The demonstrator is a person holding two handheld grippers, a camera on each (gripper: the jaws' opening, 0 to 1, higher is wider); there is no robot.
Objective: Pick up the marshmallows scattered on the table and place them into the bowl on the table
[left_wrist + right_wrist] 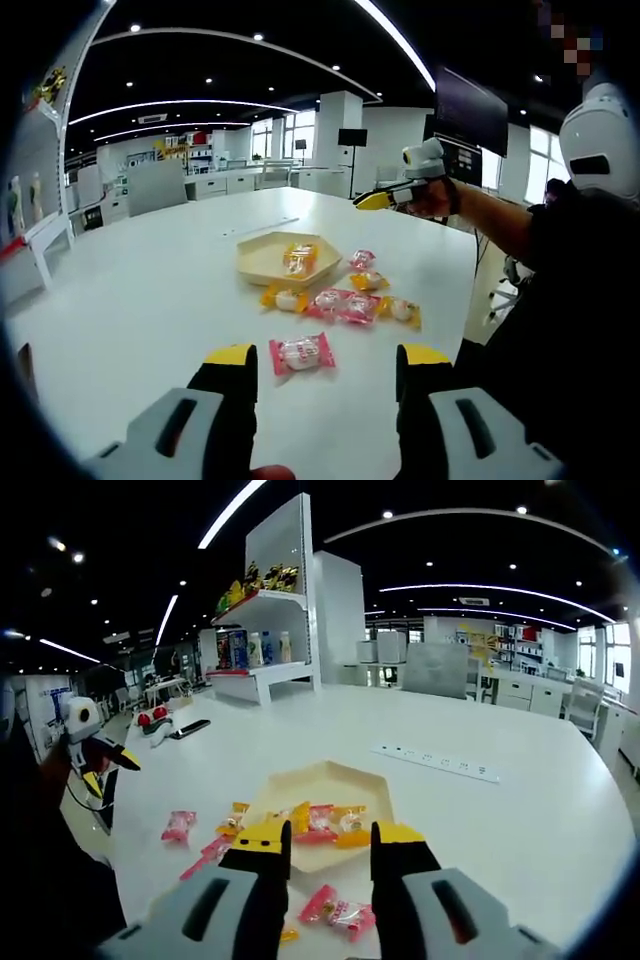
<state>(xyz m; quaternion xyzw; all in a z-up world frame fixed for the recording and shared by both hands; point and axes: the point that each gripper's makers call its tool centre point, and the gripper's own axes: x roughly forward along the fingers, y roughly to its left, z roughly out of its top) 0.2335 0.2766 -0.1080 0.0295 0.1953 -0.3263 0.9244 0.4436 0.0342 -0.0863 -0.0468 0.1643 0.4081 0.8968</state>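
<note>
Both grippers released above the white table (140,290), marshmallows scattered.
Left gripper (327,362) jaws apart around pink marshmallow (302,353); right gripper (325,842) jaws apart, empty, over bowl (310,785) holding wrapped marshmallows (325,823).

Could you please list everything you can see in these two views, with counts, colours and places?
Table: one, white, under everything.
Bowl: one, pale yellow, six-sided, mid-table; holds an orange packet in the left gripper view.
Marshmallow packets: pink and orange, about seven on the table beside the bowl, one pink packet lying between the left gripper's jaws; exact count unclear.
Power strip: one, white, beyond the bowl.
Shelf unit: one, white, holding bottles and boxes, far side.
Left gripper: black with yellow tips, jaws open around the pink packet.
Right gripper: same colours, jaws apart above the bowl's near edge.
</note>
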